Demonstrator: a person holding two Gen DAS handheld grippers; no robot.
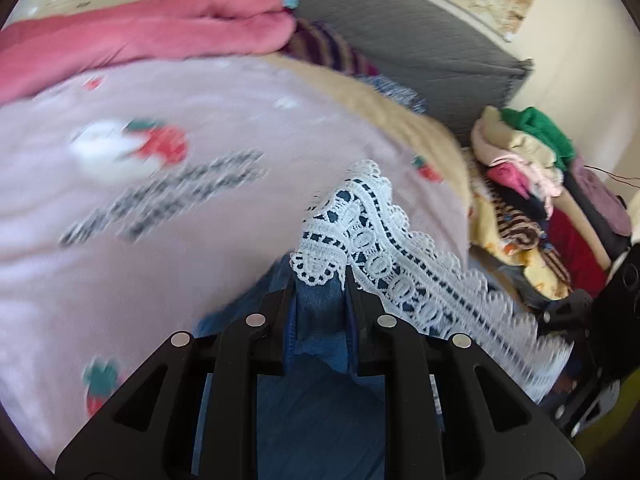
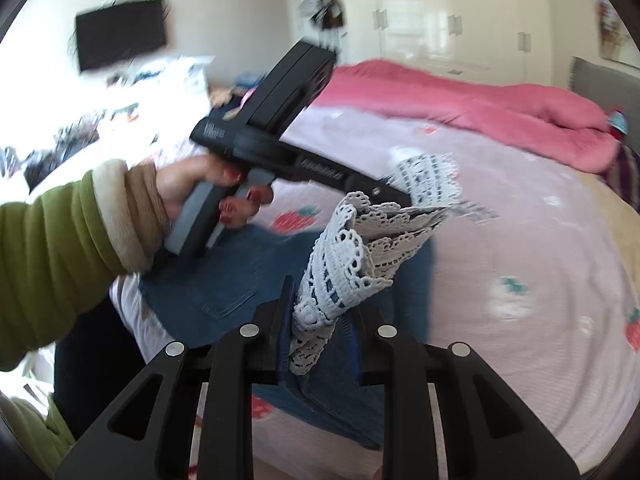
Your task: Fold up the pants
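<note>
The pants are blue denim [image 2: 224, 280] with a white lace hem [image 1: 384, 240]. They lie on a pink strawberry-print bedspread [image 1: 160, 200]. My left gripper [image 1: 320, 280] is shut on the lace-trimmed hem and holds it above the bed. My right gripper [image 2: 326, 300] is shut on another part of the lace hem [image 2: 340, 264], with denim between its fingers. In the right wrist view the left gripper [image 2: 400, 196] shows held in a hand just ahead, its tips in the lace. The rest of the pants lies spread below.
A rolled pink blanket [image 1: 160, 36] lies at the bed's far side near a grey headboard [image 1: 400, 32]. A pile of mixed clothes [image 1: 540, 184] sits on the right. A wall screen [image 2: 120, 36] and white wardrobes [image 2: 460, 12] stand beyond.
</note>
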